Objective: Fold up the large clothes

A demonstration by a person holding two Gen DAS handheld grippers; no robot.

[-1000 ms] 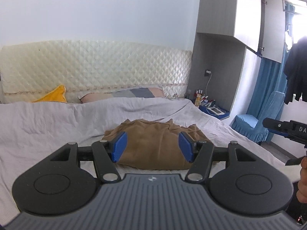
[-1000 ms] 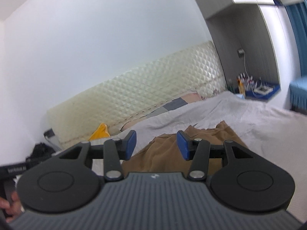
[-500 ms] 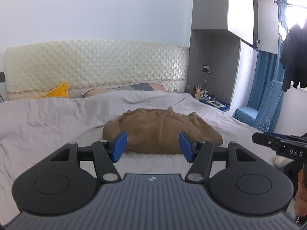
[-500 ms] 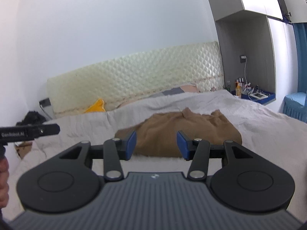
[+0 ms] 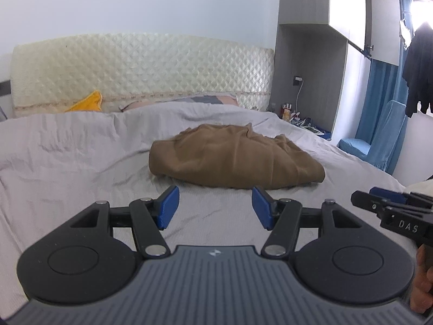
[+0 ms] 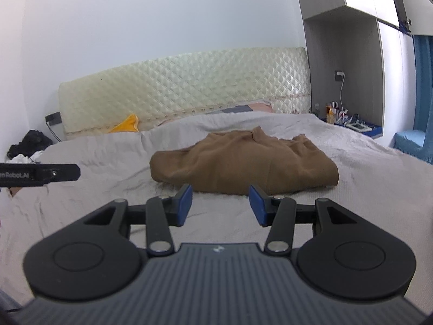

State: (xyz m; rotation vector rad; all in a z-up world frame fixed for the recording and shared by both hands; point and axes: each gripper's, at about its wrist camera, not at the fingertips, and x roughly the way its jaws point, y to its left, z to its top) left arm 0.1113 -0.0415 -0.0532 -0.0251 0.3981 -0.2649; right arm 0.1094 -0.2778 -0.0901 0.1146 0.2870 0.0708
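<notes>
A brown garment (image 5: 232, 157) lies in a rumpled heap on the grey bed sheet (image 5: 67, 149), near the middle of the bed. In the right wrist view the same garment (image 6: 243, 162) sits just beyond the blue pads. My left gripper (image 5: 215, 207) hovers open over bare sheet, short of the garment's near edge, nothing between its fingers. My right gripper (image 6: 220, 204) is open too, close to the near hem without touching it. The right gripper's side (image 5: 392, 211) shows at the right edge of the left wrist view, a hand (image 5: 422, 279) below it.
A quilted cream headboard (image 5: 140, 67) stands at the far end, with an orange pillow (image 5: 86, 103) and a patterned pillow (image 5: 189, 100). At the right are a grey wardrobe (image 5: 305, 54), a cluttered bedside shelf (image 6: 349, 124), a blue chair (image 5: 379, 143) and hanging dark clothes (image 5: 419, 67).
Both grippers have sunk toward the bed; the garment now appears higher in both views, beyond the pads rather than behind them. The right wrist view rolled level. Jaw openings look unchanged.
</notes>
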